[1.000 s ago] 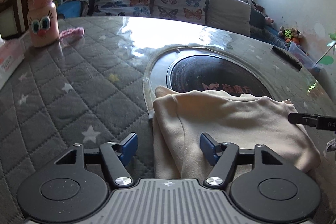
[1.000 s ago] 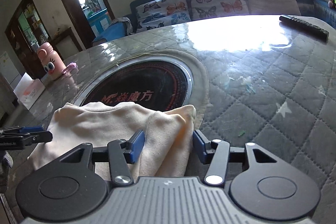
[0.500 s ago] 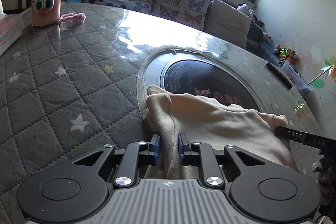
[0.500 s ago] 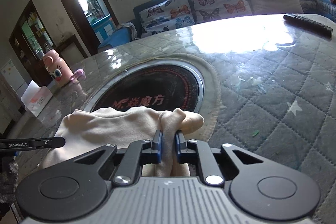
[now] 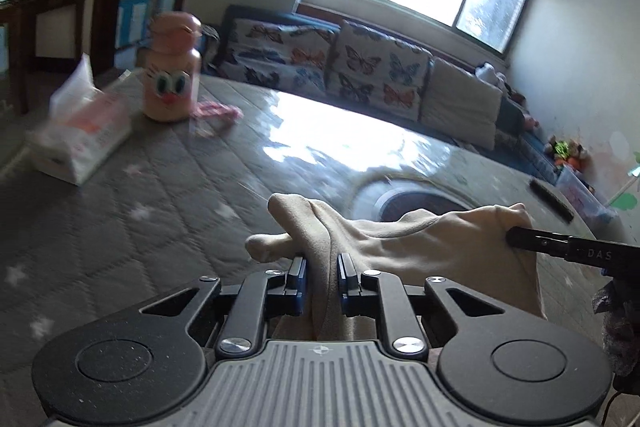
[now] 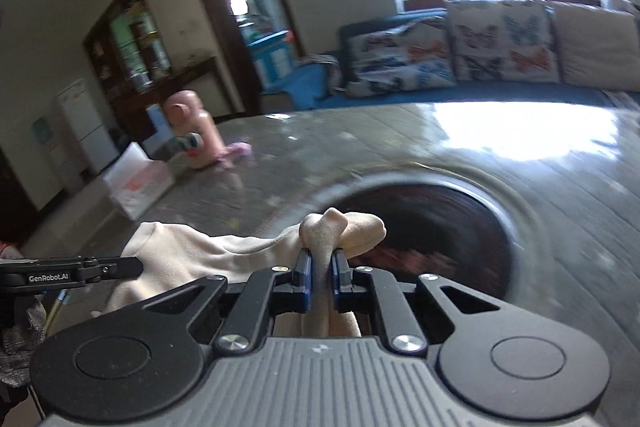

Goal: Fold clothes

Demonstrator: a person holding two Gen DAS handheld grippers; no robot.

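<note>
We're now lifting the cream garment (image 5: 420,243) off the bench (image 5: 160,195) near its front edge, w/ left gripper (image 5: 322,269) and right gripper (image 6: 320,273) both clamped on opposite corners. A sec ago it was lying flat w/ both grippers apart, so we're likely carrying it over for a fold.

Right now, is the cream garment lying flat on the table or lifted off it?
Lifted. The cream garment hangs bunched between the left gripper and right gripper, both shut on its edges, above the quilted table.

Left claw (image 5: 322,269), right claw (image 6: 320,269): clamped.
</note>
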